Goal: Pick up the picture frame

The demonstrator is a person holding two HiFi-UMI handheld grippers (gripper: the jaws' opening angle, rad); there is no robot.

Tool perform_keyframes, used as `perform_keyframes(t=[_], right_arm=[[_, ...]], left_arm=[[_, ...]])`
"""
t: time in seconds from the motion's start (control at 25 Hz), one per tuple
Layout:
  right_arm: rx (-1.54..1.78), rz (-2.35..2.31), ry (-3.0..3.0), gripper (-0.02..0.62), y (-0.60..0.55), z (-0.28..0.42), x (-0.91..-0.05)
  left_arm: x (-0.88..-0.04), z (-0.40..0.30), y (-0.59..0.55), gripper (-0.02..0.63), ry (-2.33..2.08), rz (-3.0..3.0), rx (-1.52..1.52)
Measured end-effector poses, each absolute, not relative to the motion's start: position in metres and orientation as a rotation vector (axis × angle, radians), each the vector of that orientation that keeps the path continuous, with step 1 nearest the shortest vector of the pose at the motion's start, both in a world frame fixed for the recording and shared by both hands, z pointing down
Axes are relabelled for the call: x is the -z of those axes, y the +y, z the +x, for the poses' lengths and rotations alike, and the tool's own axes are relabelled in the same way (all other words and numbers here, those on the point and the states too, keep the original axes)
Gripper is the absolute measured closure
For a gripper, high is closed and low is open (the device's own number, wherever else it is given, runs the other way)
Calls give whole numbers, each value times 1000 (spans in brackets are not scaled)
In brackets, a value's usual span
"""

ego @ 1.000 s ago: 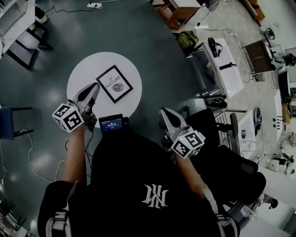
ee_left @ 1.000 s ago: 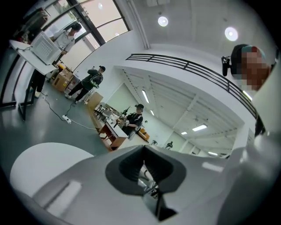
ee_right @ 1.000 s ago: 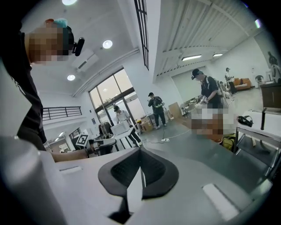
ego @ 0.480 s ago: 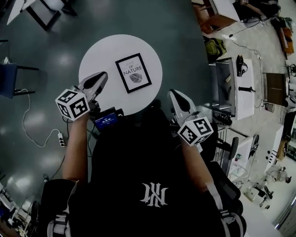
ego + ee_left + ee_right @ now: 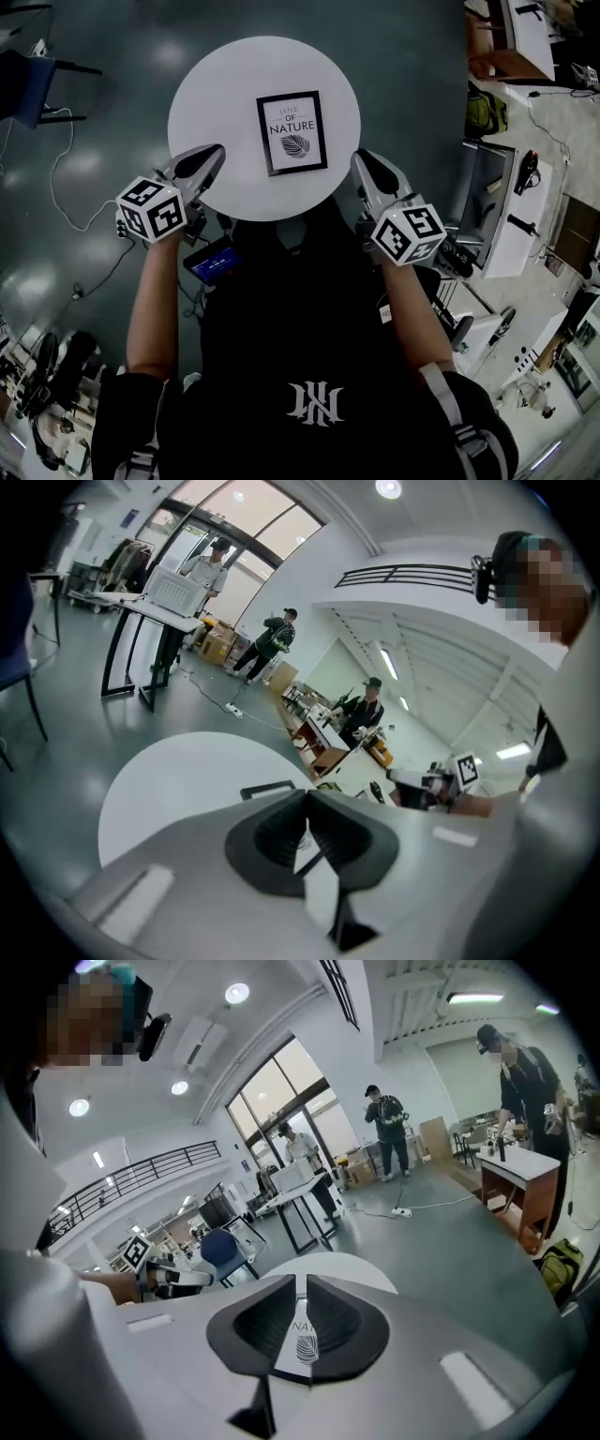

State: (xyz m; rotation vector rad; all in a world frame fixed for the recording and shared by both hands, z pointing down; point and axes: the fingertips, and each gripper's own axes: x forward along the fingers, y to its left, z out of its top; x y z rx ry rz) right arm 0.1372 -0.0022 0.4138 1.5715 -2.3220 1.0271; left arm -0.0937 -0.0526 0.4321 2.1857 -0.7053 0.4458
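Note:
The black picture frame (image 5: 292,133), with a white print of words and a leaf, lies flat near the middle of the round white table (image 5: 216,94). My left gripper (image 5: 218,150) hovers over the table's near left rim, left of the frame, jaws shut and empty. In the left gripper view the frame's edge (image 5: 267,789) shows just past the left gripper (image 5: 307,794). My right gripper (image 5: 359,156) is at the table's near right rim, right of the frame. Its jaws have just been opening and stand a slit apart with nothing between them. Through the right gripper (image 5: 302,1282) the leaf print (image 5: 301,1346) shows.
A blue chair (image 5: 28,80) stands on the floor at the far left, with a cable (image 5: 75,234) trailing nearby. Desks (image 5: 506,202) and a green bag (image 5: 485,111) crowd the right side. A small device with a blue screen (image 5: 211,262) hangs below the table edge. People stand far off.
Both grippers have come forward and down to the table's near rim, one on each side of the frame. The right one came in from beside the table, and a slit has opened between its jaws.

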Motion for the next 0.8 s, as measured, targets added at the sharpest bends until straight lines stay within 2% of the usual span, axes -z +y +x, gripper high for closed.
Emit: perform_keyframes(t=[0.16, 0.44, 0.6, 0.8], right_arm=[[-1092, 1476, -2317, 557, -15, 148, -462], [-1149, 1412, -2305, 515, -37, 139, -528], [-1167, 1359, -2275, 481, -42, 132, -562], [-1157, 1321, -2210, 460, -46, 126, -603]], left_arm=[[-474, -81, -51, 565, -775, 2113, -425], [-539, -67, -54, 549, -786, 2064, -453], [-575, -58, -52, 537, -780, 2043, -512], [-613, -51, -51, 488, -769, 2034, -641]])
